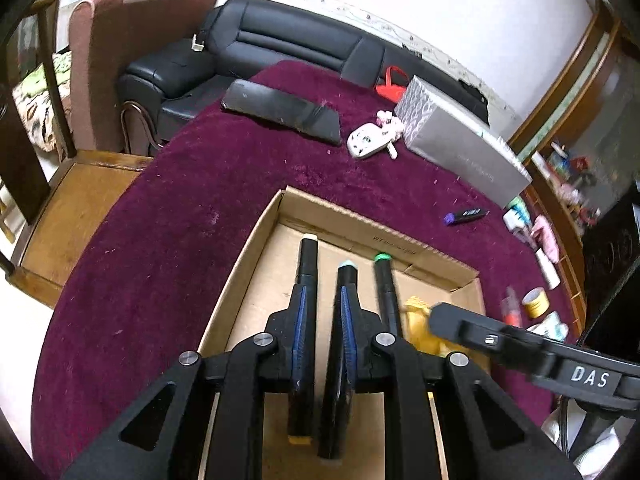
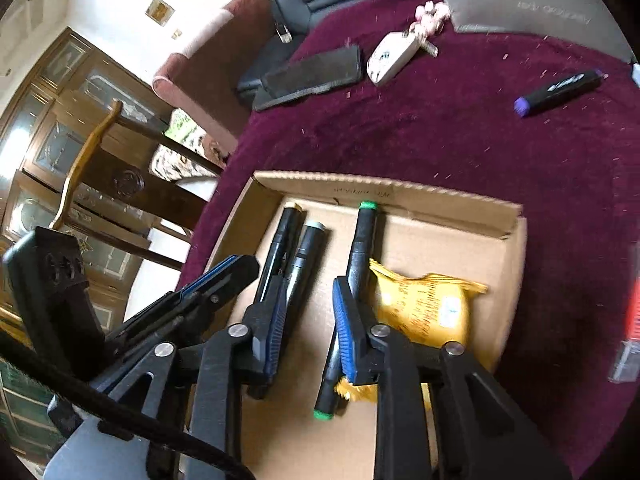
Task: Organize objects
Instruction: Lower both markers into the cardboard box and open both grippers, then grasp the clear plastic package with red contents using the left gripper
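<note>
Hovering over the shallow brown cardboard tray (image 2: 516,216) on the maroon cloth, gathering loose items in one place. Left gripper (image 1: 324,280) parted slightly, gripping nothing; right gripper (image 2: 308,304) likewise, straddling bare cardboard beside three black markers (image 2: 362,248). Purple-capped black marker (image 2: 558,92) lying outside, awaiting collection.

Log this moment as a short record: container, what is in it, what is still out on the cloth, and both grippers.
container: open cardboard box on the maroon cloth
in box: three black markers side by side, cream-capped marker, grey-capped marker, green-capped marker; yellow snack packet beside the green one
still out: purple-capped marker, white mouse, black case, grey box
left gripper: fingers slightly apart over the box, nothing held
right gripper: fingers apart over the box, nothing held
</note>
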Demonstrator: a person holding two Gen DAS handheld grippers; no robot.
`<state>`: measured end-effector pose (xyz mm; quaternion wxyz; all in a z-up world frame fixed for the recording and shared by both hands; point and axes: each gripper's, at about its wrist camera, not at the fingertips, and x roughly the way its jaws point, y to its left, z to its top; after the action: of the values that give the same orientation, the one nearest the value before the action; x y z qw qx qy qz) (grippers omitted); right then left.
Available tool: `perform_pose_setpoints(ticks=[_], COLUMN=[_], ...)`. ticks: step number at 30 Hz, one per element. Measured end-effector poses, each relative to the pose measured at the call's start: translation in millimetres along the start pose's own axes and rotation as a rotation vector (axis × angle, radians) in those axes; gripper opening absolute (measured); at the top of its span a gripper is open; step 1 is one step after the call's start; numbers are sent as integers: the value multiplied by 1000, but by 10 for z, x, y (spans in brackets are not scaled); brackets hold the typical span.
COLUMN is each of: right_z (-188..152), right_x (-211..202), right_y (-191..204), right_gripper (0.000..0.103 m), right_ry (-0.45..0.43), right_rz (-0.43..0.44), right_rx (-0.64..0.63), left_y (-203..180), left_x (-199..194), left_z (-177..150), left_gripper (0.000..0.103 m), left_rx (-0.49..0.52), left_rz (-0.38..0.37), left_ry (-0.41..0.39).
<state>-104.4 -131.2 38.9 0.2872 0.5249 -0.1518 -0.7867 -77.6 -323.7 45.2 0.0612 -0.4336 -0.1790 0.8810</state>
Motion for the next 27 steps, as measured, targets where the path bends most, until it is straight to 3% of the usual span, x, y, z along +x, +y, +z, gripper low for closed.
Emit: perform_pose_setpoints(ticks=[5,8,12,16,21,27], right_z=[-124,-248,-451,-645,-843,-999], right_x=[-567,-993,-1556,-1922,-2070,-2196], right_y=[-156,-372,-755,-1157,-1571,-2028], right_gripper=[32,36,49,50,49,49], right_ry=[-94,-180,-324,-407,-445,-484], right_rz=[9,-15,-97,-129,-152,-110], right_rx=[-6,-1,44,113,172,247], left_y=[-259,-651,-1211,-1741,-2321,-2650], left_x=[-273,-372,-284,-28,409,853], left_z=[-62,-142,-272,-457,-667,-778], left_gripper=[27,28,29,29,29,29], left_rx=[22,92,184,254,323,439], left_rz=[-58,-111,-156,-164,-110,5], left_ry=[-34,-32,4,61,114,114])
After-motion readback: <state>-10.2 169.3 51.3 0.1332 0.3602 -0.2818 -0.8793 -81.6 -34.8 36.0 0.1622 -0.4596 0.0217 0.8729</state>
